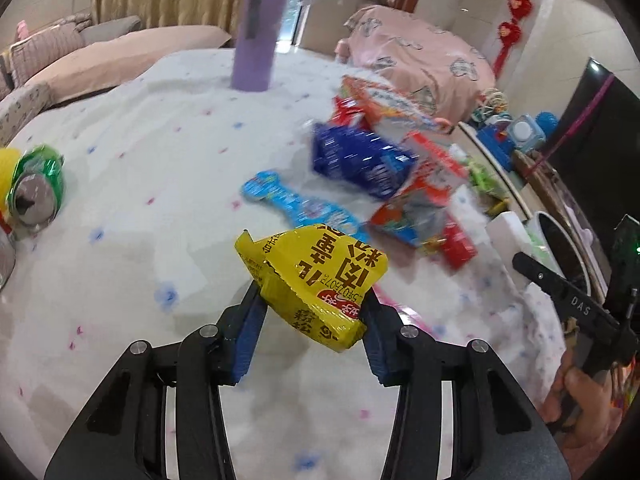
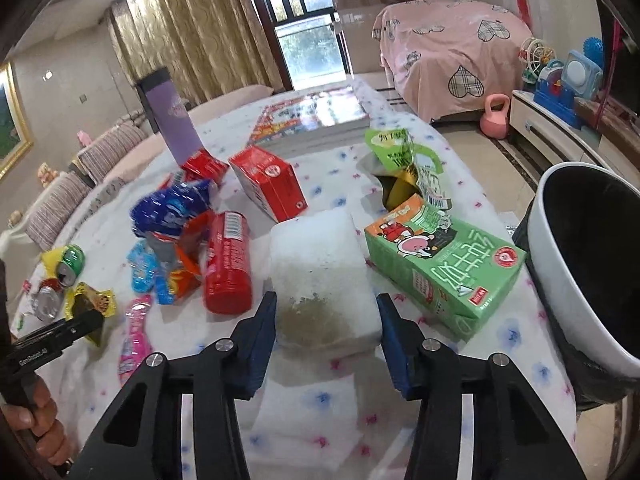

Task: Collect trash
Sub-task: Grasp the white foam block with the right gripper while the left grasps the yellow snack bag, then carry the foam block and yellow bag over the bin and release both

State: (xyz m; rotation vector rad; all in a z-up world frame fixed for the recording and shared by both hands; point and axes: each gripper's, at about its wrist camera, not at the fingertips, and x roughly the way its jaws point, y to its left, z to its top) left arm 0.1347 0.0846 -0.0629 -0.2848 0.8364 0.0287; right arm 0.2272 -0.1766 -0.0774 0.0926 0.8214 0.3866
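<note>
Most of the trash is seen still lying on the tabletop (image 2: 328, 412), so the collecting is judged to be at an early stage. The white bin (image 2: 560, 264) stands at the tabletop's right edge; nothing can be made out inside its dark interior. Still to be gathered are the white foam block (image 2: 320, 272), the green carton (image 2: 440, 268), the red box (image 2: 268, 184), the red tube (image 2: 228, 264), the blue wrapper (image 2: 172, 208) and the crushed cans (image 2: 60, 280). The foam block is bracketed by the right gripper (image 2: 326, 332), its fingers spread and apparently not yet pressing. A yellow wrapper (image 1: 316, 284) is pinched in the left gripper (image 1: 312, 300), lifted clear of the cloth.
</note>
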